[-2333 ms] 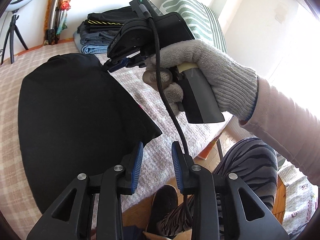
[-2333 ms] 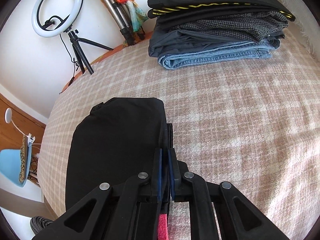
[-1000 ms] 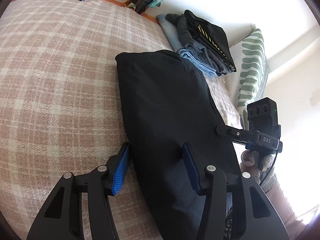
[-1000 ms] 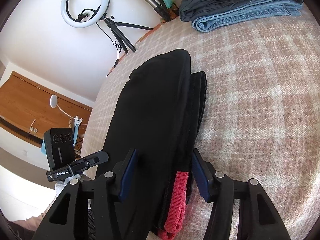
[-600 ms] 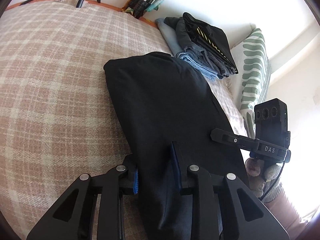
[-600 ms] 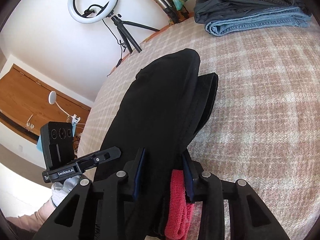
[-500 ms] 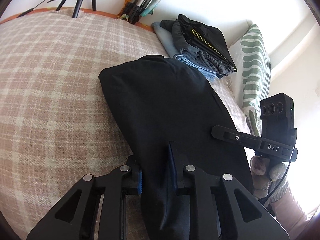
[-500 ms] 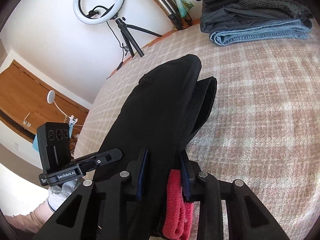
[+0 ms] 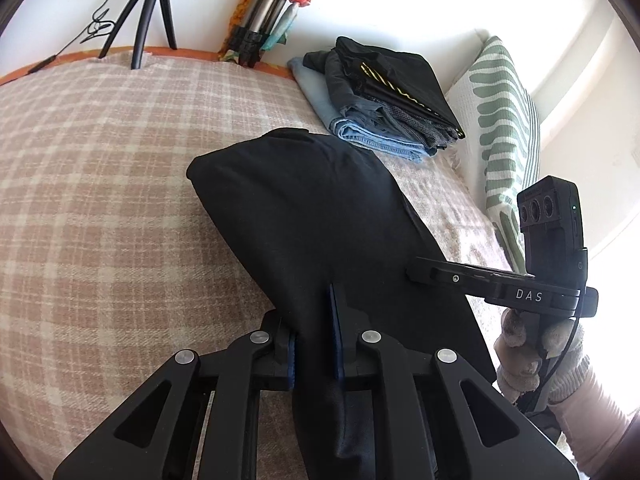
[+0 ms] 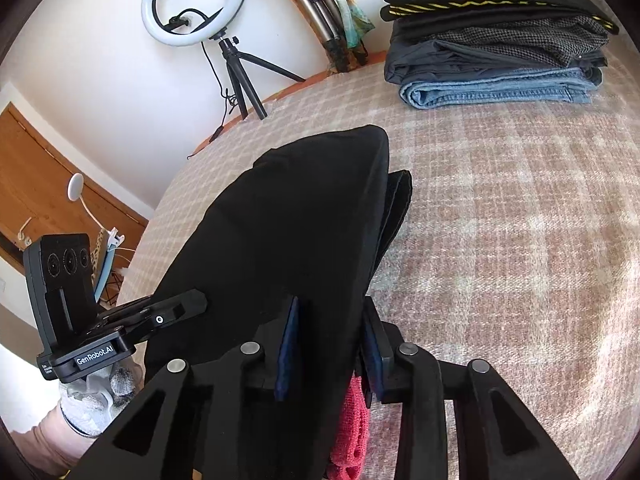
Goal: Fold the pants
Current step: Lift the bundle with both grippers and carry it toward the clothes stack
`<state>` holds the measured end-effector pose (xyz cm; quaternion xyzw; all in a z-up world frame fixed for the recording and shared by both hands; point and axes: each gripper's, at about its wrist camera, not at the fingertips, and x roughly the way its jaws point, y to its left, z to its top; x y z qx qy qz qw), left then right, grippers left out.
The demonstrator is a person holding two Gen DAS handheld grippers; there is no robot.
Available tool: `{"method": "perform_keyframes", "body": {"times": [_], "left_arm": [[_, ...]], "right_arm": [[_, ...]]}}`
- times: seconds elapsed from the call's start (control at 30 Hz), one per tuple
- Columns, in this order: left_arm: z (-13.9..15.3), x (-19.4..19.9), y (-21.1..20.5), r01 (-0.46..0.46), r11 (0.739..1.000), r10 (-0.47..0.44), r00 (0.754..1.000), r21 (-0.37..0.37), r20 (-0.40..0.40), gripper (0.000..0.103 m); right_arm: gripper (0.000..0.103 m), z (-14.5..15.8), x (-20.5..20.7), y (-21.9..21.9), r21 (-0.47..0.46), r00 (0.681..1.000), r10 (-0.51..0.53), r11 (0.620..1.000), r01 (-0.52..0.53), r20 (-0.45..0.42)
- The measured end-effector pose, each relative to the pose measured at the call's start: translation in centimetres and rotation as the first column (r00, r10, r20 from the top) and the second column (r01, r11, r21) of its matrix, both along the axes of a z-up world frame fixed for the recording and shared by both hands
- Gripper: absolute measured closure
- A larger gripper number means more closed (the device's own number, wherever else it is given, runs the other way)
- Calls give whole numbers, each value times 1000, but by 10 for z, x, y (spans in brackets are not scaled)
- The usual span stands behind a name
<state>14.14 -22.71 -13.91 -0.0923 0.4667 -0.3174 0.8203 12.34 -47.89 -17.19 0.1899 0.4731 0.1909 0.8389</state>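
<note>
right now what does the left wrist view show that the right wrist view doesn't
Only the left wrist view shows the green-patterned pillow. Only the right wrist view shows the ring light and a red cloth beside the pants. Both show the black pants, pinched by the left gripper and the right gripper, and the stack of folded clothes.

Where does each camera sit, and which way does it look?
Left wrist: on the left gripper, looking down its fingers at the black folded pants; the gloved right hand shows.
Right wrist: on the right gripper, over the same pants; the gloved left hand shows.
Shared: pants, checked pink blanket, stack of folded clothes.
</note>
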Motion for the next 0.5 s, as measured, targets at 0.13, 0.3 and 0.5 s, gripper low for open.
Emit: {"method": "perform_keyframes", "body": {"times": [0.13,0.3,0.5], "left_arm": [[-11,4,10,-21,999,19,999,-39,-51,91],[-23,12,16,-55,997,50,993,-46,-105,74],[-27,18,11,-82,996,78,992,-44,-103,74]], "right_arm": [[48,-16,12,-11,51,997,20,999,-16,-76],[46,-26,22,-16,183,995,77,981,-63,-70],[73,-27,23,-4,173,996,59,984,-48,-60]]}}
